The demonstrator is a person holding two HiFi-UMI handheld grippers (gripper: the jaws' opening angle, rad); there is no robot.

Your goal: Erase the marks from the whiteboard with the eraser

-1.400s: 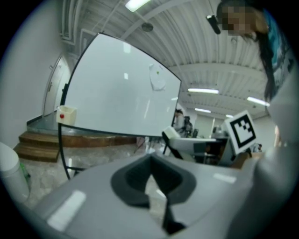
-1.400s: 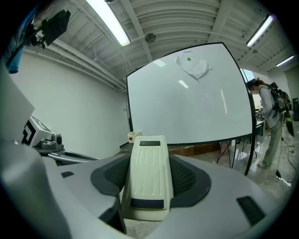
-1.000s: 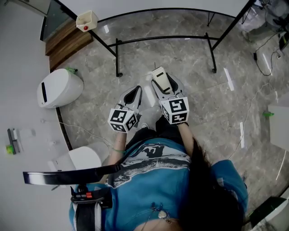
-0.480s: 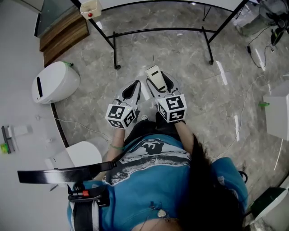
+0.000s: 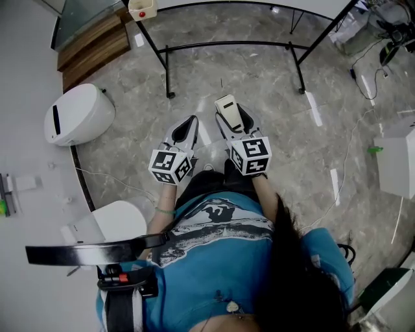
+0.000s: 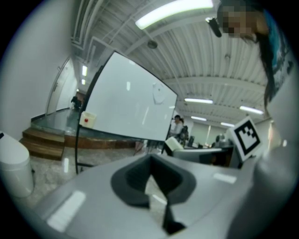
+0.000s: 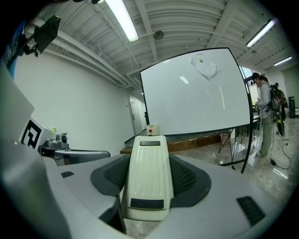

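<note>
A cream eraser (image 5: 228, 109) sticks out lengthwise from my right gripper (image 5: 232, 114), which is shut on it; the right gripper view shows the eraser (image 7: 148, 177) filling the gap between the dark pads of the right gripper (image 7: 148, 163). The whiteboard (image 7: 196, 93) stands ahead on a black frame (image 5: 227, 45), with a faint scribble (image 7: 204, 67) near its top. In the left gripper view the whiteboard (image 6: 126, 107) shows the same scribble (image 6: 159, 95). My left gripper (image 5: 187, 126) is held beside the right one, shut and holding nothing (image 6: 150, 163).
A small cream box with a red dot (image 5: 142, 8) hangs at the board's left leg. A white rounded bin (image 5: 71, 115) and a wooden step (image 5: 91, 45) lie to the left. Cables (image 5: 350, 155) run over the marble floor at the right. A person (image 7: 264, 116) stands beside the board.
The head view has shifted slightly, so the board frame sits higher in the picture. Both grippers keep nearly the same pose, and the eraser stays gripped.
</note>
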